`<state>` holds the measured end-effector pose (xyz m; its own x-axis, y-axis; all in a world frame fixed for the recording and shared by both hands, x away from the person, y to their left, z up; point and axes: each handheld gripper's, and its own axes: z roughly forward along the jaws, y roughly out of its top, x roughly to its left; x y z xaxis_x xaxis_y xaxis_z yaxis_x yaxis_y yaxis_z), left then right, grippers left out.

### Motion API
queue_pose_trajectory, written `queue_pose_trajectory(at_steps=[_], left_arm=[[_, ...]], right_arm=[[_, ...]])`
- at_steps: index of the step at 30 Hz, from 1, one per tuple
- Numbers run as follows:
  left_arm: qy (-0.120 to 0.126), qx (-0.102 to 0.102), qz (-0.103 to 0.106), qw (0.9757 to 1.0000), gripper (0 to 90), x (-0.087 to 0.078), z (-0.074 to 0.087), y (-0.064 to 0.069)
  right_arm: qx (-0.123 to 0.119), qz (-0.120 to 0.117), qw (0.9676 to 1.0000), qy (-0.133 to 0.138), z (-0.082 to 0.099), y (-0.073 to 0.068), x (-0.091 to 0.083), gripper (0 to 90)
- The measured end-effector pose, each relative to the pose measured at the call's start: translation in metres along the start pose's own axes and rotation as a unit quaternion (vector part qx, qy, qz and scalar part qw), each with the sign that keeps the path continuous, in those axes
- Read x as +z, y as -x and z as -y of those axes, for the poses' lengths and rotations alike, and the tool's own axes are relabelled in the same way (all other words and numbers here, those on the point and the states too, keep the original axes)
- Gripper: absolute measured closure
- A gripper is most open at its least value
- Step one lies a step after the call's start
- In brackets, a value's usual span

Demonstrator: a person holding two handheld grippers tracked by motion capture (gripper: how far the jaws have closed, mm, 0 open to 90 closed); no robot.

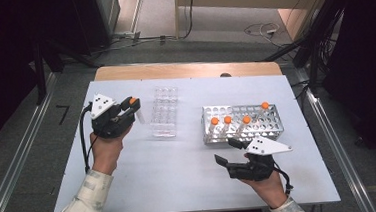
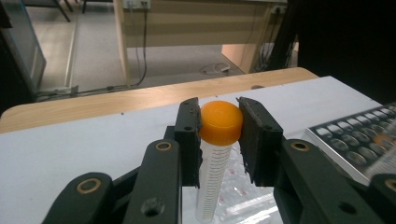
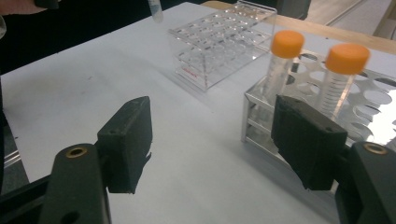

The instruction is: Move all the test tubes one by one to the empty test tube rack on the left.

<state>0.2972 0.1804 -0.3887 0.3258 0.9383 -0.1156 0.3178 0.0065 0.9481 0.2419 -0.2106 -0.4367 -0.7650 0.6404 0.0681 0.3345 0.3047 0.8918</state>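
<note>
Nearest the person's edge of the white surface (image 1: 181,176), the right gripper (image 1: 228,151) lies level in the right hand (image 1: 268,186), its jaws spread wide with nothing between them and pointing toward the metal rack (image 1: 272,116); in the right gripper view the two black pads stand well apart over bare surface, the rack's near corner just behind the right one. That rack sits on the right half of the surface and holds four orange-capped tubes (image 1: 215,124) upright in its holes, three in a row near its front edge and one farther back toward its right end. Farther out on the left, the left hand (image 1: 105,151) holds the left gripper (image 1: 132,105) raised above the surface, jaws clamped on the orange cap (image 2: 221,122) of a clear tube (image 2: 212,179) that hangs down from them with printed gradations along its side. Just right of that tube lies the clear plastic rack (image 1: 165,111), its wells holding nothing, lengthwise away from the person. Beyond both racks a strip of wooden tabletop (image 1: 188,70) shows along the far edge, and past it grey floor (image 1: 212,44) with cables.
</note>
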Motion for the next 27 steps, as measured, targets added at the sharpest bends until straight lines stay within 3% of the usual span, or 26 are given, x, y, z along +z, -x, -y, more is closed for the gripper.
queue_pose_trajectory(at_steps=[4, 9, 17, 27], left_arm=[[0.000, -0.003, -0.013, 0.9999, 69.8, 0.013, -0.003, -0.005], [0.003, 0.008, -0.024, 0.9997, 69.8, 0.027, -0.011, -0.004], [0.011, 0.015, -0.019, 0.9996, 69.7, 0.052, -0.030, 0.004], [0.006, 0.009, -0.015, 0.9998, 69.8, 0.081, -0.038, 0.008]], right_arm=[[0.009, 0.008, 0.9999, -0.002, 0.004, 0.006, -0.006, 27.2], [0.018, 0.017, 0.9997, -0.006, 0.009, 0.013, -0.010, 26.8], [0.029, 0.022, 0.9993, -0.002, 0.010, 0.020, -0.015, 26.8], [0.038, 0.023, 0.9990, 0.006, 0.011, 0.025, -0.021, 26.8]])
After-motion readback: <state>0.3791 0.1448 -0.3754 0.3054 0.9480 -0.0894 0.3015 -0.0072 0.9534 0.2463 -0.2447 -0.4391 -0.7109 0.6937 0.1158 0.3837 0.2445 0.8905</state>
